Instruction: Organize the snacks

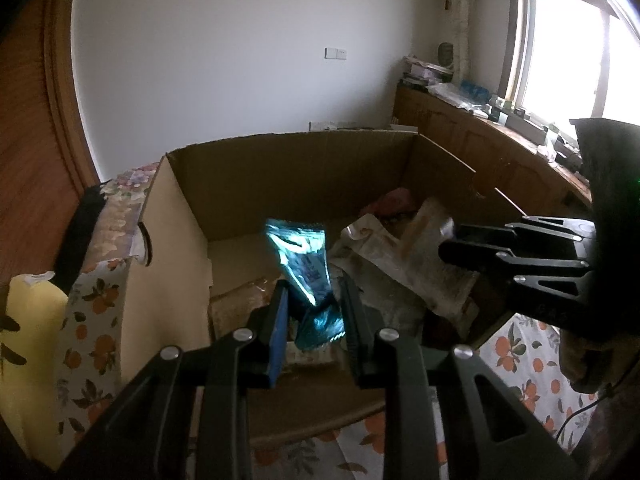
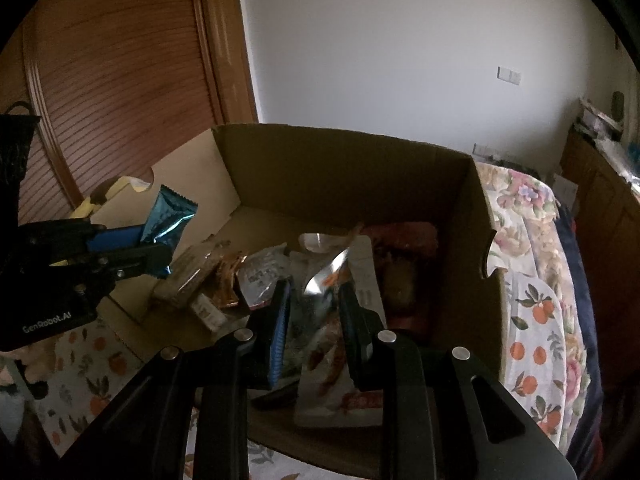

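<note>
An open cardboard box [image 1: 280, 184] stands on a cloth with an orange-fruit print and has snack packets lying on its floor. My left gripper [image 1: 314, 296] is shut on the lower end of a shiny blue snack packet [image 1: 304, 264], which stands up above the box's left half. The right wrist view shows that gripper [image 2: 154, 246] and the blue packet [image 2: 170, 220] at the left, over the box [image 2: 340, 168]. My right gripper [image 2: 314, 292] is shut on a white snack packet [image 2: 332, 364] with red-orange print, over the box's right half. From the left wrist, the right gripper [image 1: 448, 248] holds the white packet [image 1: 400, 248].
Inside the box lie a brown packet [image 2: 188, 276], a red packet [image 2: 404, 240] and several others. A yellow object [image 1: 32, 320] sits left of the box. A wooden door [image 2: 120, 80] is behind, and a cluttered sideboard [image 1: 480, 120] stands under the window.
</note>
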{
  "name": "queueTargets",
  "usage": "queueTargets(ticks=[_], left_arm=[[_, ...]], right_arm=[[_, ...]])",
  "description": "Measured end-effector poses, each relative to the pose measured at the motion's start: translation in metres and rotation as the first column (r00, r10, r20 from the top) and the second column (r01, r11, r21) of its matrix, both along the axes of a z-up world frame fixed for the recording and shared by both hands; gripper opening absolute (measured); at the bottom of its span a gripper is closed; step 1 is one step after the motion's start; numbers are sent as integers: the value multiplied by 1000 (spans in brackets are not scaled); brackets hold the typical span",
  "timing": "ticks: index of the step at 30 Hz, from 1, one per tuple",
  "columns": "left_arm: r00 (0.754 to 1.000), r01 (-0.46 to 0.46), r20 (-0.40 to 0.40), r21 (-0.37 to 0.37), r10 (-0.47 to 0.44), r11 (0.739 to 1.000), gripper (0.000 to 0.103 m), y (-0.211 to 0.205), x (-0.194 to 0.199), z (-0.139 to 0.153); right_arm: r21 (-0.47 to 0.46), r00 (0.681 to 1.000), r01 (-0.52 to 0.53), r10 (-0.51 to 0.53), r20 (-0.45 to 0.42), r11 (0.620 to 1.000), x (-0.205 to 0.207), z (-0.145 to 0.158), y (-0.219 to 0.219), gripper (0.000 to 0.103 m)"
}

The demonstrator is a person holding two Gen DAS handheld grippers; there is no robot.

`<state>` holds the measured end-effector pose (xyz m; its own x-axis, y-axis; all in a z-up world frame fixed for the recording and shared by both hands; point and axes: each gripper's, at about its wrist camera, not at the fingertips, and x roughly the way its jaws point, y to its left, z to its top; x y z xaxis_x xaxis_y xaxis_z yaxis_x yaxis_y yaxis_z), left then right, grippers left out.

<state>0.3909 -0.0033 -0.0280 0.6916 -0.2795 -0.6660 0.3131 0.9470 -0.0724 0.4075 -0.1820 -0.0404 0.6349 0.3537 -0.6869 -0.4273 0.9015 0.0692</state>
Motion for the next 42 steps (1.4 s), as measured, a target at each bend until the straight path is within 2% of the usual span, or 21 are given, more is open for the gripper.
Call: queueTargets(ticks=[4, 8, 10, 16, 22, 25, 27, 29, 30, 31, 32, 36, 38, 42], left_arm=[[1000, 5, -6, -4, -5, 1000, 24, 0, -3, 1], [1000, -12, 16, -1, 12, 1000, 37, 1, -9, 8], [999, -25, 41, 3, 25, 1000, 39, 2, -14, 11], [994, -56, 95, -17, 57, 998, 42, 7, -44, 25], [986, -69, 153, -21, 72, 997, 55, 7, -85, 46], [979, -62, 193, -27, 66, 998, 70, 4, -112, 60], [975, -54, 213, -40, 62, 998, 72, 3, -130, 69], [972, -51, 227, -37, 58, 998, 75, -1, -147, 76], [969, -54, 239, -35, 61, 998, 78, -2, -156, 79], [966, -56, 250, -35, 63, 998, 80, -3, -163, 82], [959, -58, 274, -38, 66, 998, 83, -4, -176, 86], [933, -95, 344, -40, 103, 995, 90, -6, -210, 96], [926, -99, 360, -60, 114, 993, 91, -4, -225, 99], [914, -104, 382, -99, 134, 990, 91, 1, -251, 104]], right_arm=[[1, 1000, 3, -3, 9, 1000, -4, 2, -1, 23], [14, 999, 0, -1, 38, 1000, -16, 10, -2, 23], [28, 999, 0, -1, 50, 1000, -27, 16, -4, 23], [55, 996, 3, -8, 84, 998, -65, 29, -8, 23], [71, 993, 27, -35, 113, 997, -107, 46, -15, 24], [75, 990, 38, -48, 135, 996, -129, 56, -21, 36], [81, 986, 52, -64, 152, 995, -144, 62, -23, 47], [83, 982, 69, -82, 170, 994, -159, 69, -26, 70], [91, 980, 75, -90, 177, 993, -166, 72, -28, 76], [102, 979, 76, -93, 181, 992, -174, 76, -29, 86], [108, 977, 77, -96, 188, 991, -181, 78, -31, 91], [94, 968, 95, -114, 223, 991, -211, 89, -33, 96], [105, 962, 106, -128, 241, 989, -225, 94, -36, 103], [141, 955, 117, -150, 257, 983, -250, 99, -41, 103]])
